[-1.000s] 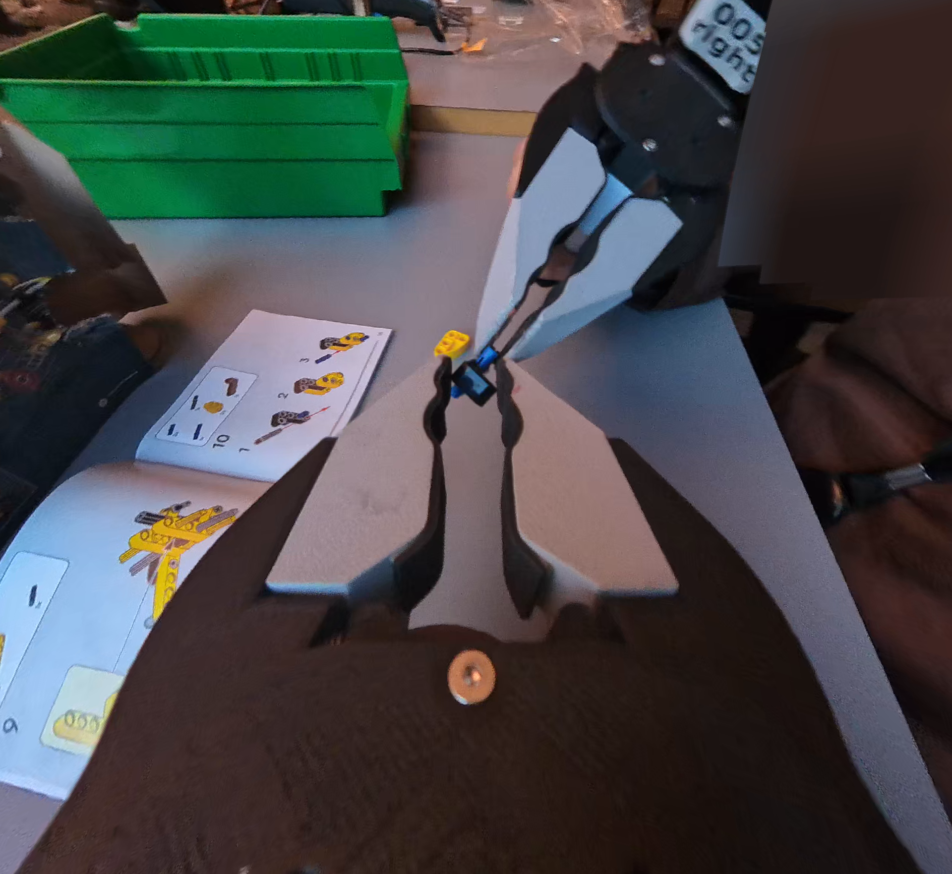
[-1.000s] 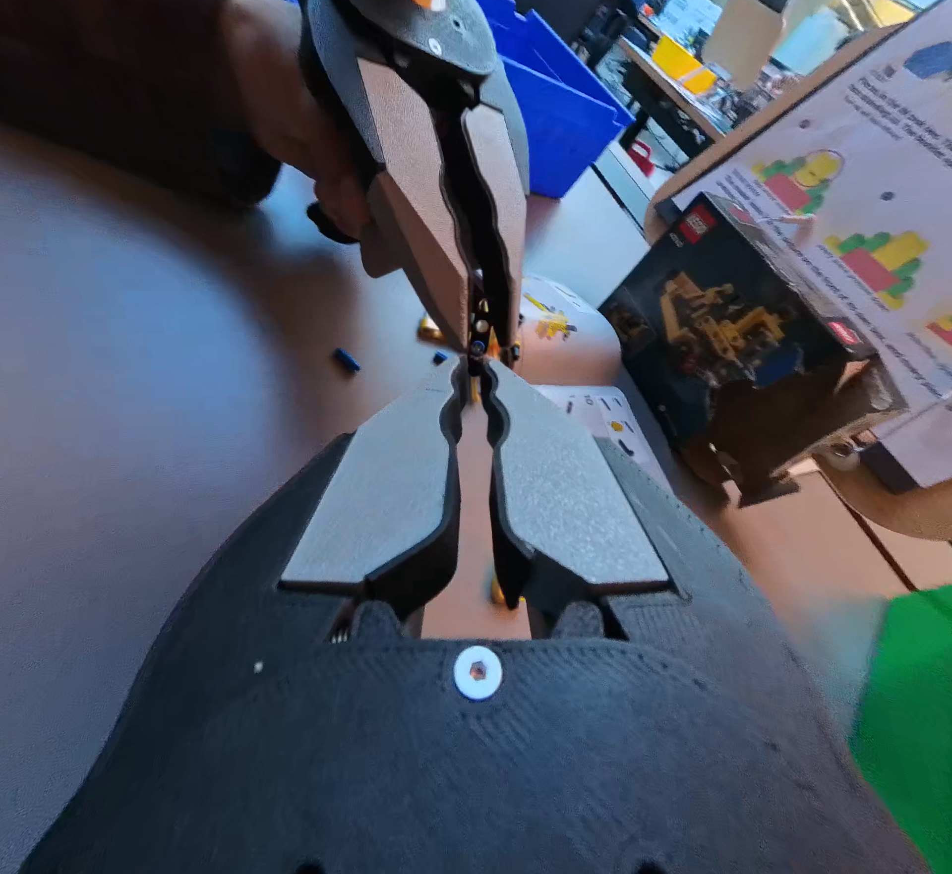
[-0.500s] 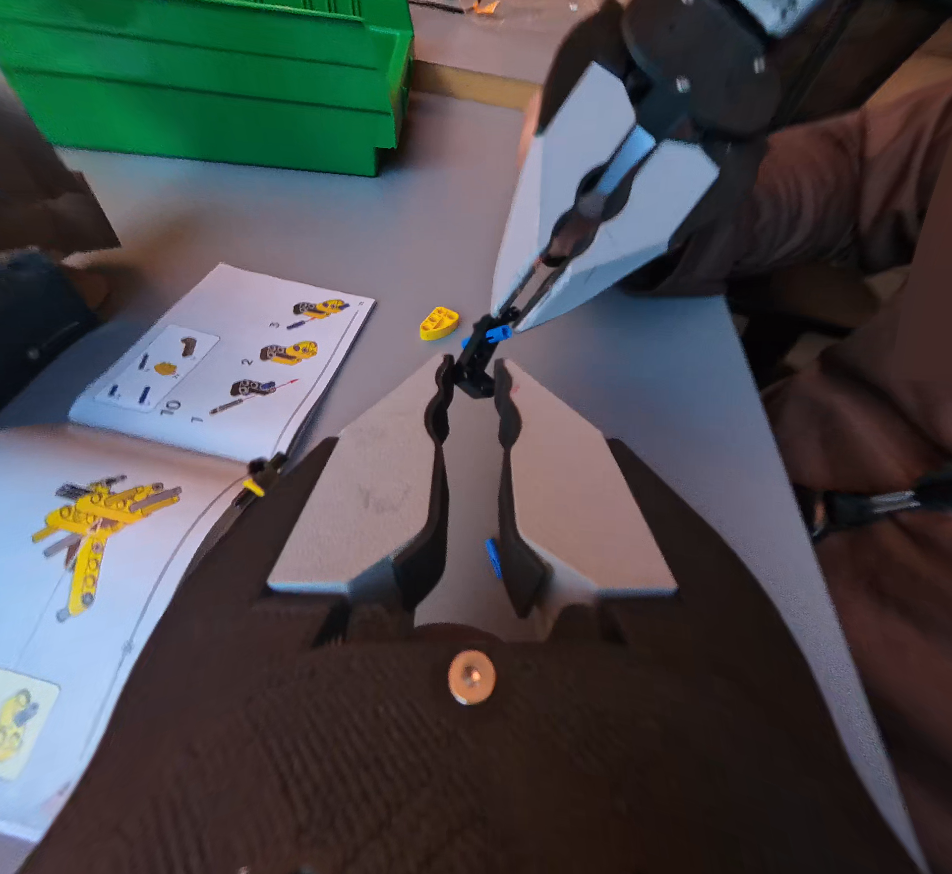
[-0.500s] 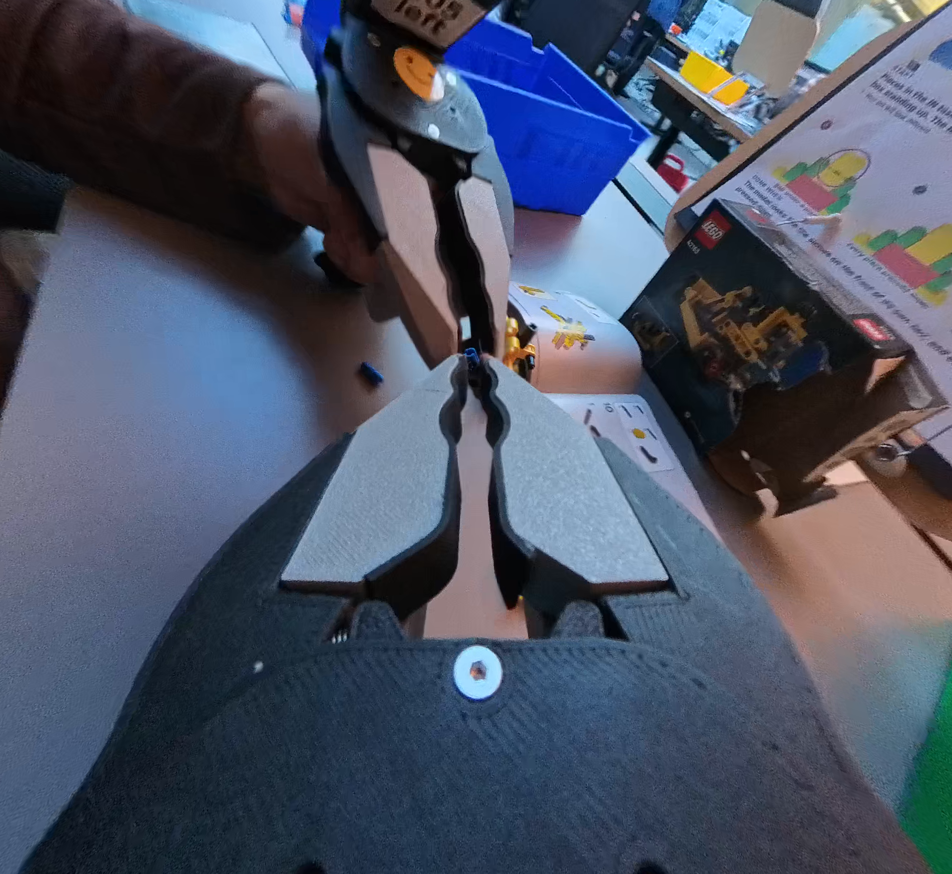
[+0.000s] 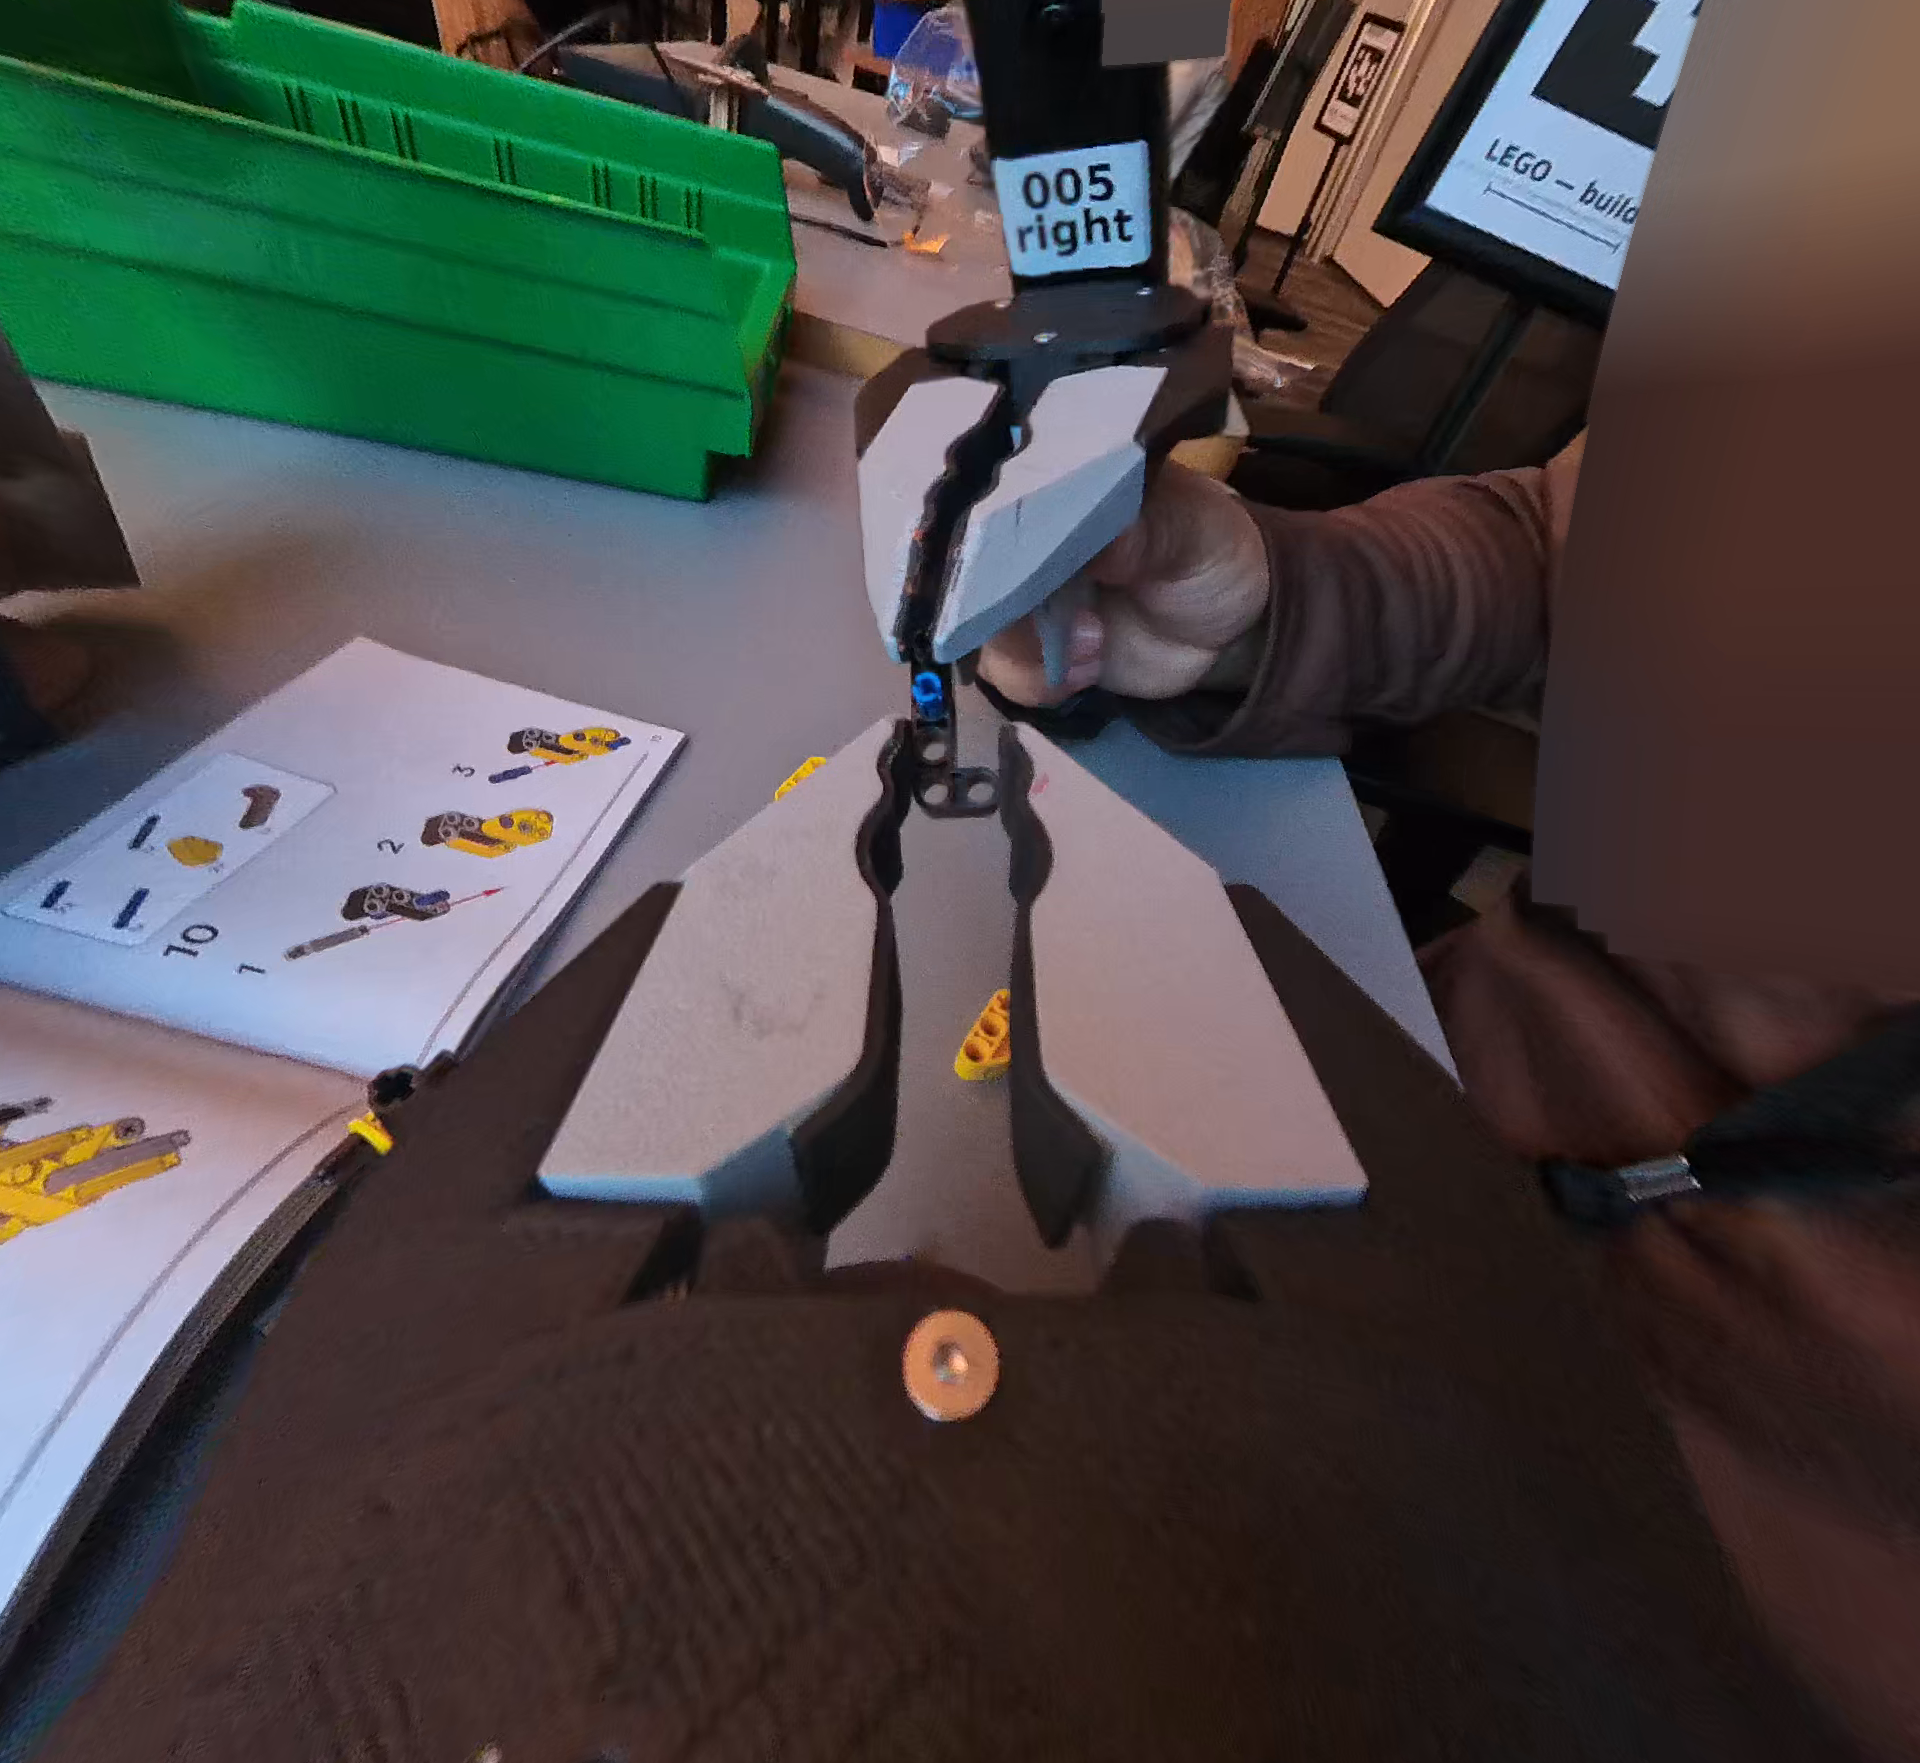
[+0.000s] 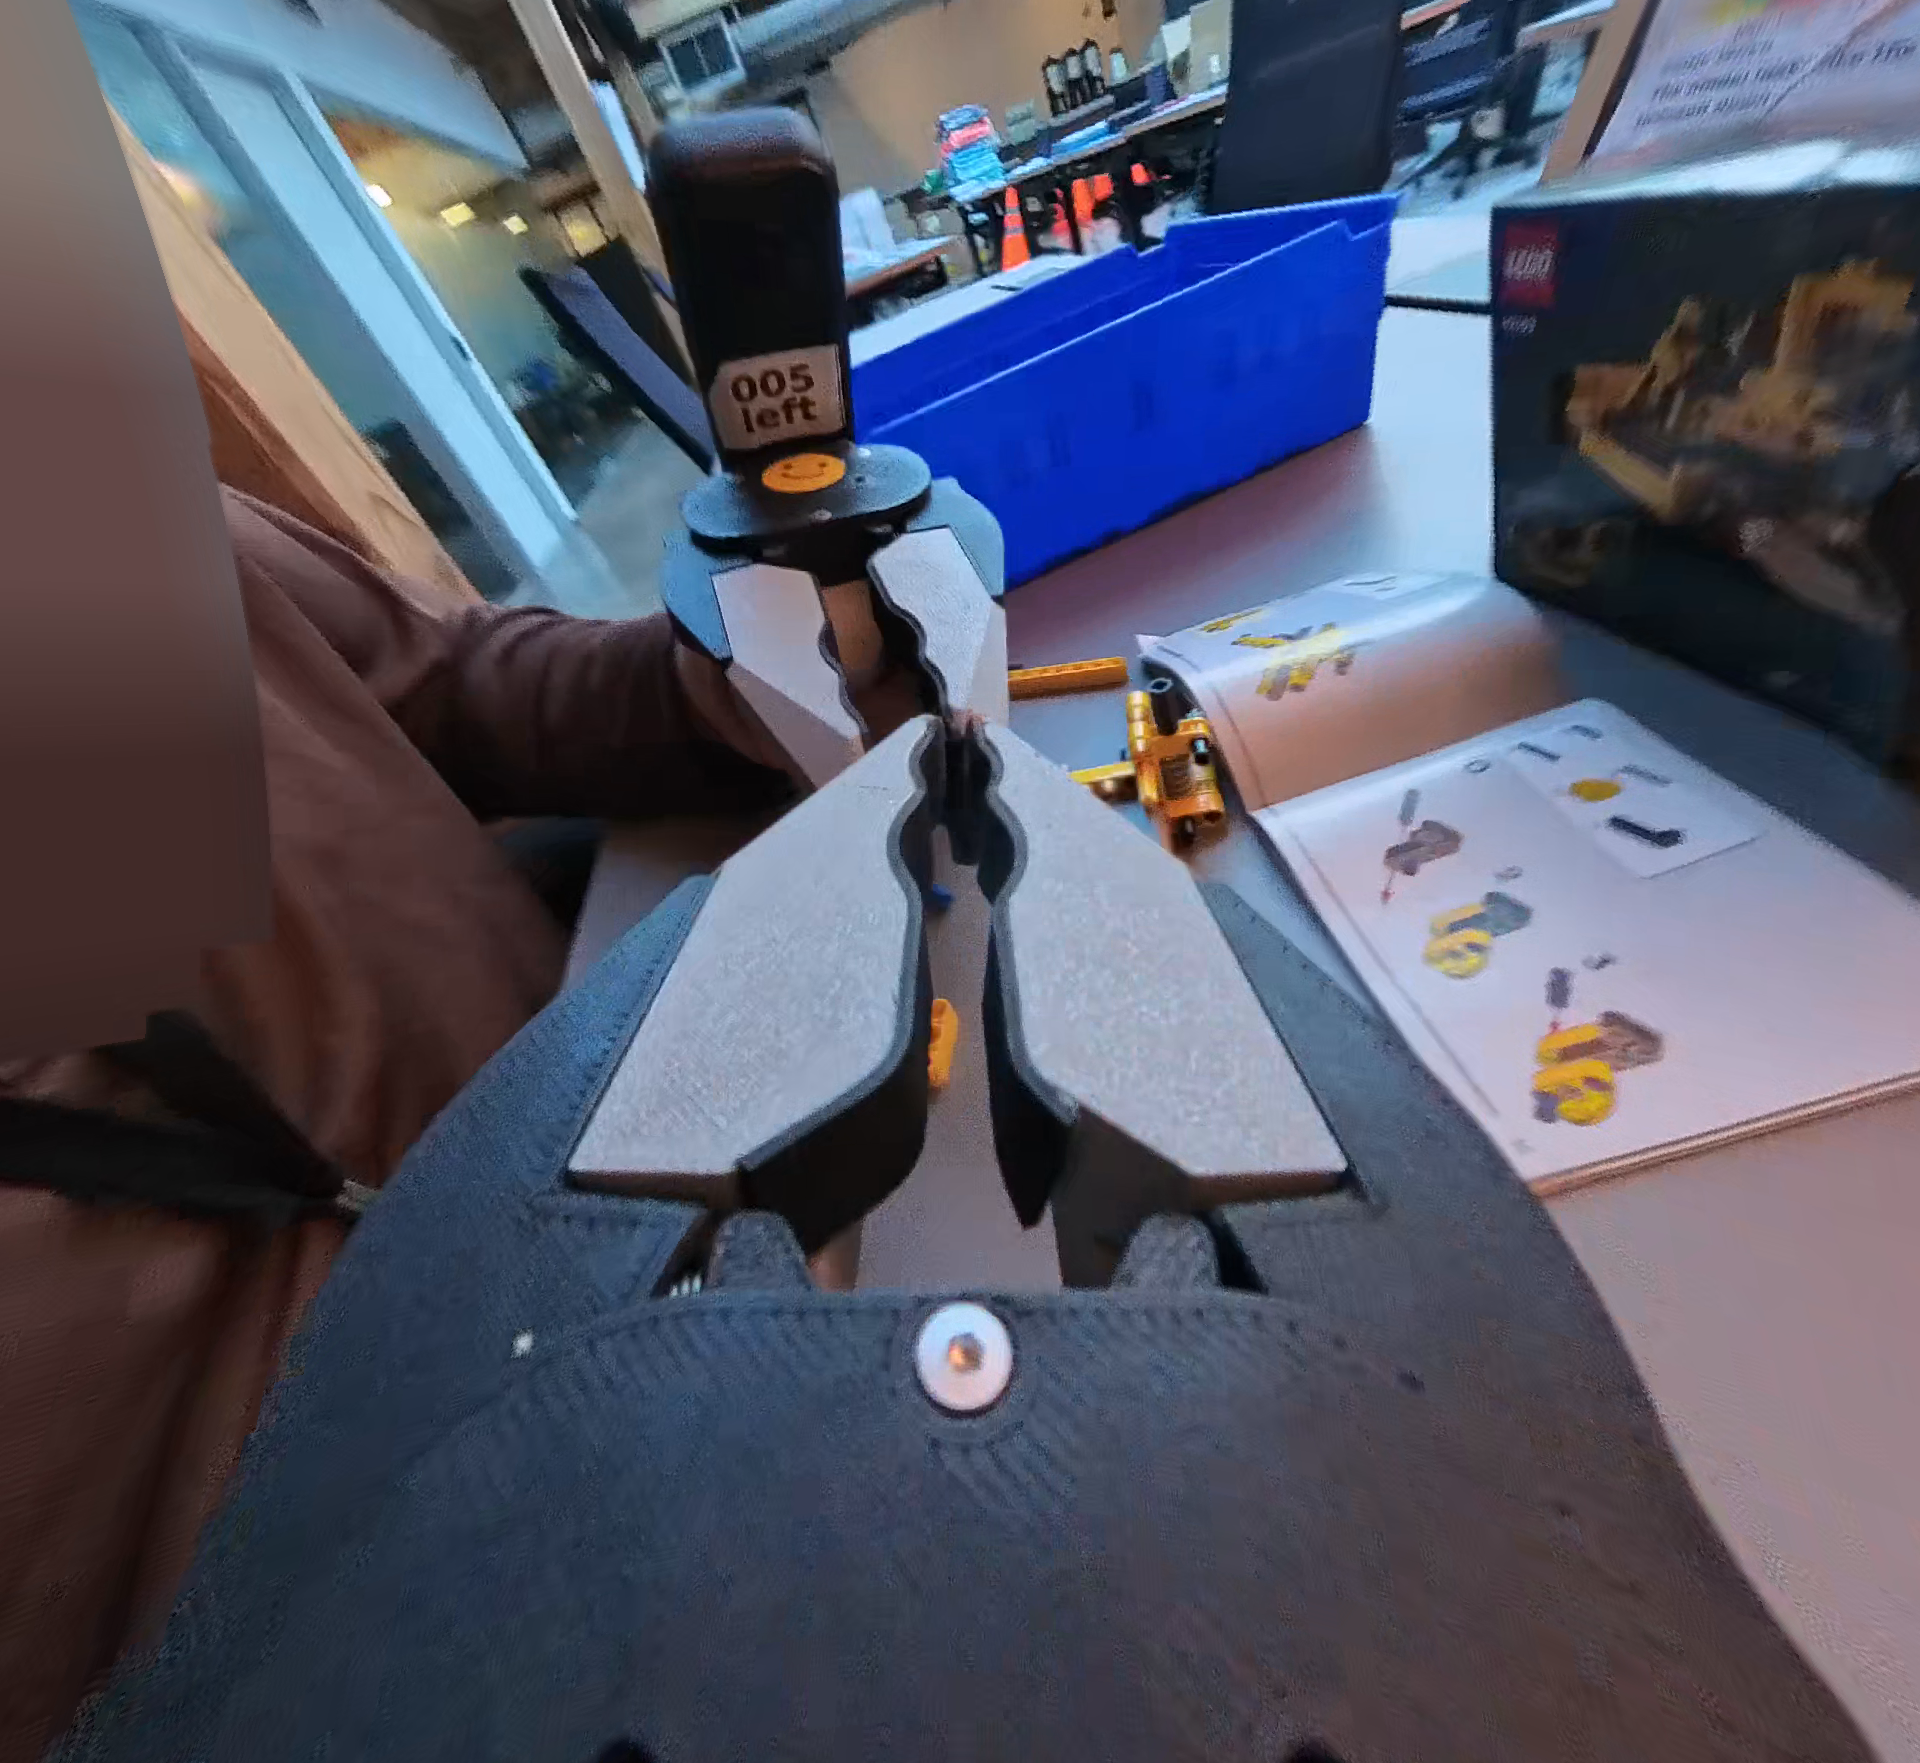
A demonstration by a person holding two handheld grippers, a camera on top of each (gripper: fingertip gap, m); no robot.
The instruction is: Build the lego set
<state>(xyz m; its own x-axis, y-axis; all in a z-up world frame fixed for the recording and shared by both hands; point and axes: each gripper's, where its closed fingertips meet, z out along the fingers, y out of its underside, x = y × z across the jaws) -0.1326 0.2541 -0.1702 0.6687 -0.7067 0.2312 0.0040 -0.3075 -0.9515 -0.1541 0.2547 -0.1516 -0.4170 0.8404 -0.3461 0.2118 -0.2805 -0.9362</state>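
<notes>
Above the table (image 5: 582, 570), a black L-shaped piece (image 5: 948, 776) is clamped by the left gripper (image 5: 943, 763), while its blue pin (image 5: 928, 693) is pinched by the right gripper (image 5: 920, 648)

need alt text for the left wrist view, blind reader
The left tongs grip a small black L-shaped lego piece while the right tongs, held in a person's hand, press a blue pin down into its top. An open instruction booklet lies to the left on the grey table, with a green bin behind.
</notes>
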